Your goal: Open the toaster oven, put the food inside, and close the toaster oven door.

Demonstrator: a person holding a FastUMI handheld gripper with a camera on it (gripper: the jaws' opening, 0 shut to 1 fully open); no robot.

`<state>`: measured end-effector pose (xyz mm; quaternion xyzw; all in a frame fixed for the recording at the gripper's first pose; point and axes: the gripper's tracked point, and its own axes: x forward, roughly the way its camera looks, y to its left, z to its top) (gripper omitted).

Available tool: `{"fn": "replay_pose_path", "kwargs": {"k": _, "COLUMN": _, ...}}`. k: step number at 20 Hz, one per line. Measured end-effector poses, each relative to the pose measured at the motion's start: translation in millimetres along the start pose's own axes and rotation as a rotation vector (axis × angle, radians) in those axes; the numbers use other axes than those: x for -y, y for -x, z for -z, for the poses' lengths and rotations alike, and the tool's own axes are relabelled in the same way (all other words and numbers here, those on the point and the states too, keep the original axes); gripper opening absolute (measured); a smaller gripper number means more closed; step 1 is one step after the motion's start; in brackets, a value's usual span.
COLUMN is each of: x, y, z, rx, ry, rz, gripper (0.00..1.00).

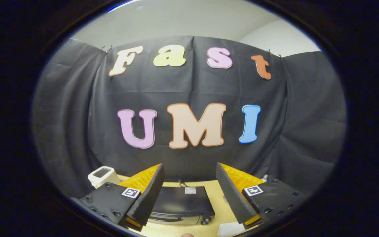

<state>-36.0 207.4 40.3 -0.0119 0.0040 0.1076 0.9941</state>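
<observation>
A black toaster oven (182, 204) sits low on a light wooden table (221, 207), seen from above between my two fingers. Its top faces me and a knob (205, 221) shows at its front right corner; I cannot tell whether its door is open. My gripper (192, 221) hangs high above it, open, with a wide gap and nothing between the fingers. A small bit of something pale (187, 235), possibly the food, peeks in just below the oven.
A white boxy appliance (103, 175) stands at the back left of the table, beyond my left finger. A white object (231, 229) lies by my right fingertip. Black cloth walls close the booth behind and at both sides.
</observation>
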Motion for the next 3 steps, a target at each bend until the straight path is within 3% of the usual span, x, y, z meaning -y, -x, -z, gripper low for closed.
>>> {"fn": "replay_pose_path", "kwargs": {"k": 3, "x": 9.0, "y": -3.5, "z": -13.7, "rx": 0.033, "ry": -0.019, "rz": 0.004, "gripper": 0.99}}
